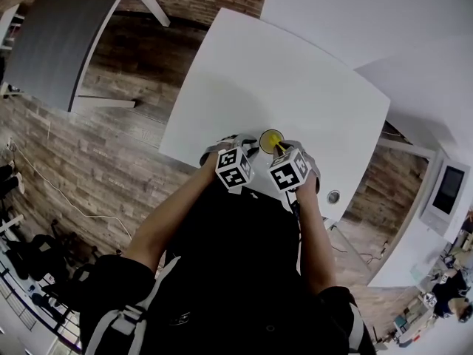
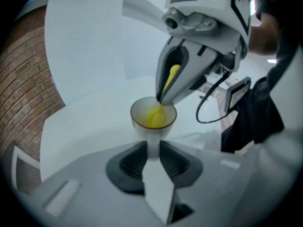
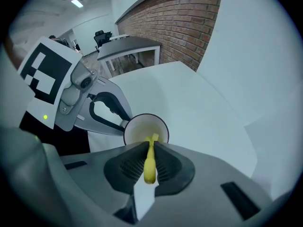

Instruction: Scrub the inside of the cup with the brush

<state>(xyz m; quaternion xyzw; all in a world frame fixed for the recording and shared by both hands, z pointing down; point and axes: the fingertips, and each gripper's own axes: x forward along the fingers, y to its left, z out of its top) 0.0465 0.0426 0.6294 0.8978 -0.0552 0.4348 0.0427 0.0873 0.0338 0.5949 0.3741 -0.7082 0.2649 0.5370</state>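
A white cup (image 1: 271, 140) with a dark rim and a yellowish inside stands near the front edge of the white table (image 1: 295, 80). My left gripper (image 2: 152, 148) is shut on the cup (image 2: 153, 113) at its near side, the pads pressing a white part of it; whether that part is a handle or the wall I cannot tell. My right gripper (image 3: 150, 148) is shut on the yellow brush (image 3: 150, 167) and points steeply down over the cup (image 3: 146, 129). The brush (image 2: 154, 116) has its head inside the cup. From the head view, both grippers, left (image 1: 250, 148) and right (image 1: 281, 151), meet at the cup.
A dark grey table (image 1: 59, 28) stands at the far left on the brick-patterned floor (image 1: 89, 161). A small round fitting (image 1: 334, 196) sits near the white table's right front corner. A screen (image 1: 448, 188) stands at the right. Bare tabletop stretches beyond the cup.
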